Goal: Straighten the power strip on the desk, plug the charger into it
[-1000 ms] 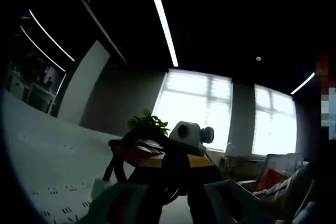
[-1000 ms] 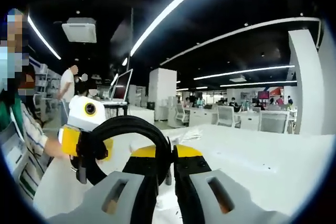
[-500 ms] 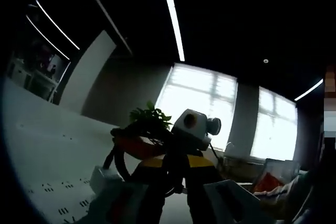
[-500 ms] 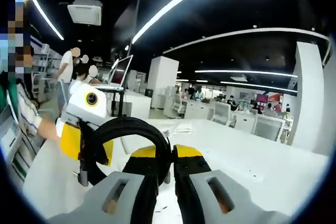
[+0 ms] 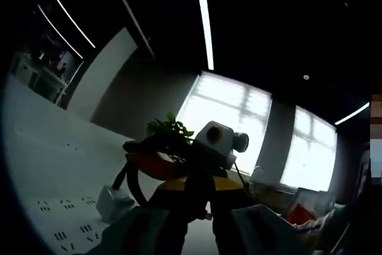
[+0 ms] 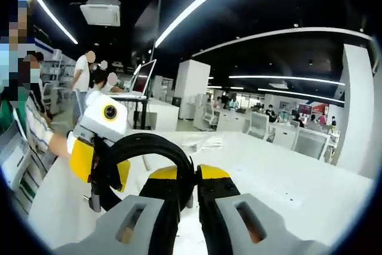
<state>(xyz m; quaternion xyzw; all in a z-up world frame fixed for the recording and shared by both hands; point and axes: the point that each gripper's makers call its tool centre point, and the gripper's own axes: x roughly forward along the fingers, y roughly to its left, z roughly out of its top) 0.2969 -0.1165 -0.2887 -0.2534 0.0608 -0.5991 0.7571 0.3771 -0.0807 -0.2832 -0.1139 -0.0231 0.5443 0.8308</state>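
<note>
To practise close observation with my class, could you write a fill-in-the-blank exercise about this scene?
1. In the right gripper view, the right gripper is shut on a looped cable whose colour is ___.
2. The desk beneath it is ___ in colour.
3. In the left gripper view, a leafy green ___ stands in front of the bright windows.

Missing words: black; white; plant.
</note>
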